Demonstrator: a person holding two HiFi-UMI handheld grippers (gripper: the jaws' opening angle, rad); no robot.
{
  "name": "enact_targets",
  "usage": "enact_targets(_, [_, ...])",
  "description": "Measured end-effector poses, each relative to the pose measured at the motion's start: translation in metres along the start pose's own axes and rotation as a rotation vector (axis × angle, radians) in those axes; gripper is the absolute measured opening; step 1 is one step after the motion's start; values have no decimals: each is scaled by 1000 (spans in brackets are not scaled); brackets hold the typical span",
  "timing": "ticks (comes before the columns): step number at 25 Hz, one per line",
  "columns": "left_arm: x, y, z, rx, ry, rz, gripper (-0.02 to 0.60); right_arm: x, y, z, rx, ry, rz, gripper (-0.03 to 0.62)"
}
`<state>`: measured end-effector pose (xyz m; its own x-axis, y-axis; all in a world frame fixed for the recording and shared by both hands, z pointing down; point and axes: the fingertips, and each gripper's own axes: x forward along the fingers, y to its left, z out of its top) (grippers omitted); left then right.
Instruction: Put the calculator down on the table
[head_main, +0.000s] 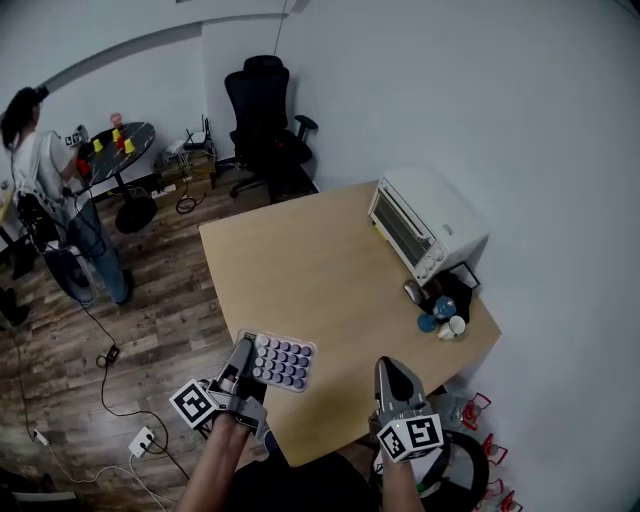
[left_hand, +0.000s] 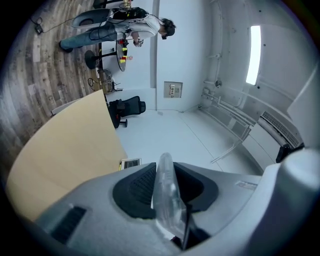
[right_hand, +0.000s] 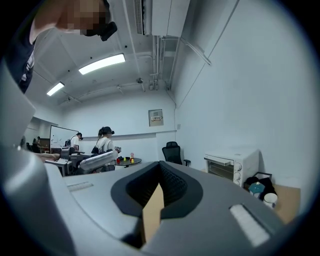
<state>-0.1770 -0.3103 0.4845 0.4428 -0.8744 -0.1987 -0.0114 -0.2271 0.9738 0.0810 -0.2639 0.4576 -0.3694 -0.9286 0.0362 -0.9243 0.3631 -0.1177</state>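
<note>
Left gripper (head_main: 243, 353) jaws clamp flat rectangular calculator (head_main: 285, 362), round buttons.

Matt pale wood table (head_main: 300, 270), clear glossy plastic calculator (head_main: 283, 360); dark grained wood-plank floor (head_main: 170, 290), smooth white oven (head_main: 430, 222)

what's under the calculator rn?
The white calculator with purple keys, clamped in the left gripper, is over the near-left edge of the light wooden table. The spot directly beneath is covered; whether it touches the table can't be judged.
</note>
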Motion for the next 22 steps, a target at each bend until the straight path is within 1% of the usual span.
enact_targets(3, [18, 18, -8, 6, 23, 29, 94, 4, -16, -2, 13, 6, -18, 9])
enact_targets(5, [30, 34, -11, -3, 28, 51, 94, 10, -26, -2, 18, 7, -16, 9])
enact_targets(7, [44, 47, -12, -19, 21, 56, 94, 16, -34, -2, 20, 10, -2, 9])
enact_targets(9, [57, 60, -15, -9, 16, 59, 94, 20, -42, -5, 23, 10, 11, 9])
enact_targets(14, [83, 111, -16, 15, -6, 117, 94, 33, -54, -6, 35, -2, 32, 9])
enact_targets(16, [88, 142, -17, 51, 2, 175, 94, 37, -57, -9, 50, 5, 45, 9])
enact_targets(20, [104, 202, -22, 172, 61, 266, 94, 44, -66, -8, 66, 1, 50, 9])
enact_targets(22, [106, 233, -22, 207, 76, 320, 94, 48, -69, -6, 66, 2, 51, 9])
